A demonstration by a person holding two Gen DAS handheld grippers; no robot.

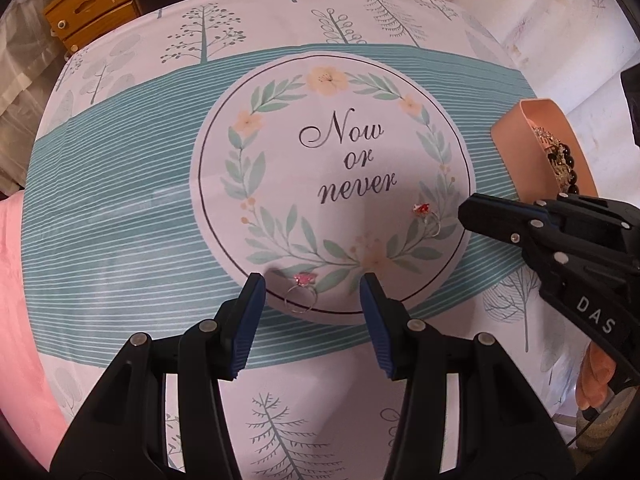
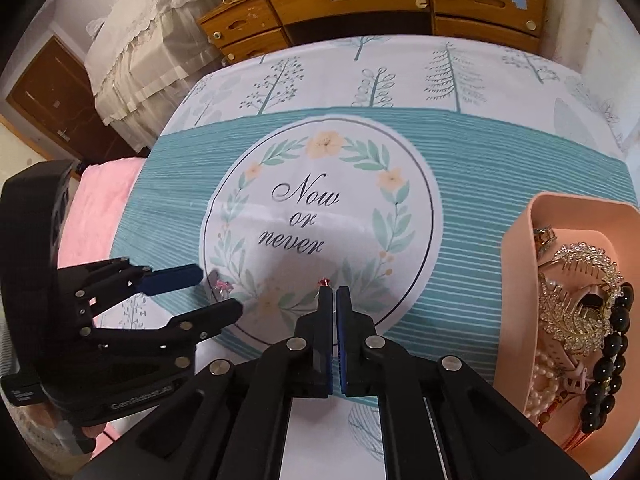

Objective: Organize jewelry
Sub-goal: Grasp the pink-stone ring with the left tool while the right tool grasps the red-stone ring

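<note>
A silver ring with a pink stone lies on the printed tablecloth, between the open fingers of my left gripper; it also shows in the right wrist view. A ring with a red stone lies further right, just beyond the tips of my right gripper, whose jaws are closed to a narrow slit with nothing between them. Its red stone peeks above the fingertips. A peach-coloured tray at the right holds a rhinestone hair comb, pearl strands and a black bead bracelet.
The cloth covers a table with a "Now or never" wreath print. A wooden dresser stands behind the table. Pink fabric lies at the left edge. A lace-draped piece of furniture stands at the back left.
</note>
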